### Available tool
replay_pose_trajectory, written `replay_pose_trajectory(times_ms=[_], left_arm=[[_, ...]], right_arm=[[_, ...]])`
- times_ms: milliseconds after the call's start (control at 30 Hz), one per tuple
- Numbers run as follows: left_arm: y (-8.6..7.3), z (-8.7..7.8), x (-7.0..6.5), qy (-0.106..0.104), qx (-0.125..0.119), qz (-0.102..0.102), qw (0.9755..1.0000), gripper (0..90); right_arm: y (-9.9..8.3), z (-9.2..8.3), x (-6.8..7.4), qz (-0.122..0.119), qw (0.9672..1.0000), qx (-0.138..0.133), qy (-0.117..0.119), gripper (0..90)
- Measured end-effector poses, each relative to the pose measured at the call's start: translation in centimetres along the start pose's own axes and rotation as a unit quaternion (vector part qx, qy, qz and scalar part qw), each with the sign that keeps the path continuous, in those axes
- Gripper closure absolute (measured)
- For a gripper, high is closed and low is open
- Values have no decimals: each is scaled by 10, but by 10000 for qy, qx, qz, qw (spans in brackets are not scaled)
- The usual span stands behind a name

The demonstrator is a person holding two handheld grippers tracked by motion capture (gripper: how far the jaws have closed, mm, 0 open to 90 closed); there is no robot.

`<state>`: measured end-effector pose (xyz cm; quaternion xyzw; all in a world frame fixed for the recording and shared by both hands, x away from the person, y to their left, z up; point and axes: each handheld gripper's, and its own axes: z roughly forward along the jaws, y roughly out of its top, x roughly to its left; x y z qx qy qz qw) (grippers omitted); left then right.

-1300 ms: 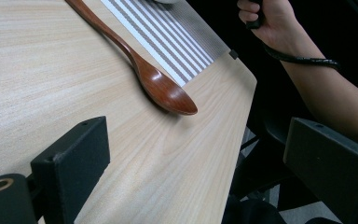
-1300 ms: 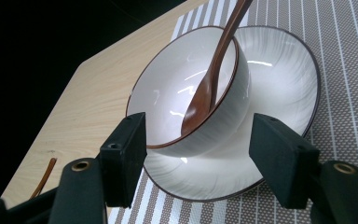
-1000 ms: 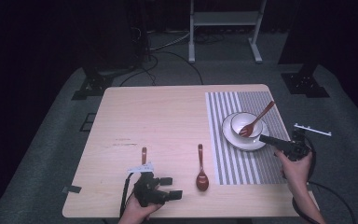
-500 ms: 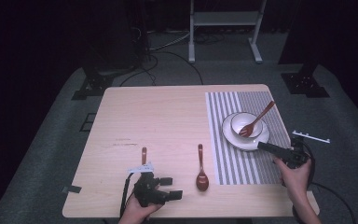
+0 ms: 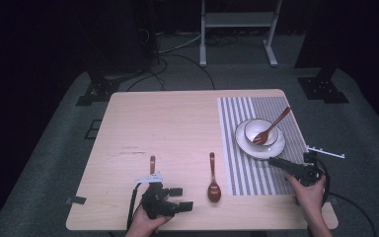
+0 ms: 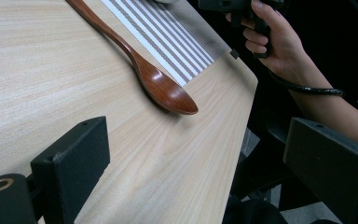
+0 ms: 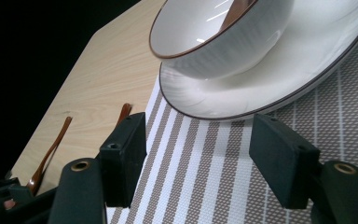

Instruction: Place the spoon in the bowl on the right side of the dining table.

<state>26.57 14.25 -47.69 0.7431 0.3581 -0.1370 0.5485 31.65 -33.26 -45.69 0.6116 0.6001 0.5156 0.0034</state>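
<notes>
A white bowl [image 5: 260, 131] sits on a white plate [image 5: 244, 145] on the striped placemat [image 5: 237, 113], with a wooden fork [image 5: 274, 125] leaning in it. A wooden spoon [image 5: 212, 178] lies on the bare table left of the mat. My right gripper [image 5: 275, 162] hovers open just in front of the plate, jaws towards it and nothing between them; its own view shows the bowl [image 7: 223, 42] and plate [image 7: 279, 84] close ahead. My left gripper [image 5: 183, 197] rests open near the front edge, facing the spoon [image 6: 163, 84].
A second wooden handle [image 5: 152, 163] lies just behind the left gripper, its head hidden. The table's right front corner [image 6: 242, 74] is close to the person's right hand [image 6: 270, 37]. Dark floor, cables and a metal stand [image 5: 237, 19] lie beyond the table.
My right gripper has moved left and towards the near edge, sinking slightly, and is now at the plate's front rim. The left gripper has stayed put.
</notes>
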Motion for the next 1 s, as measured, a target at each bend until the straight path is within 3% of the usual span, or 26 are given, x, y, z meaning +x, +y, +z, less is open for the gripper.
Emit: replay_pose_trajectory(times_ms=[833, 1000], left_arm=[[0, -2, 0, 5, -41, -4, 10000, 59], [1, -3, 1, 13, -52, 26, 10000, 59]], right_arm=[[-31, 7, 18, -214, 9992, 244, 211, 346], [-34, 6, 18, -147, 9984, 175, 516, 323]])
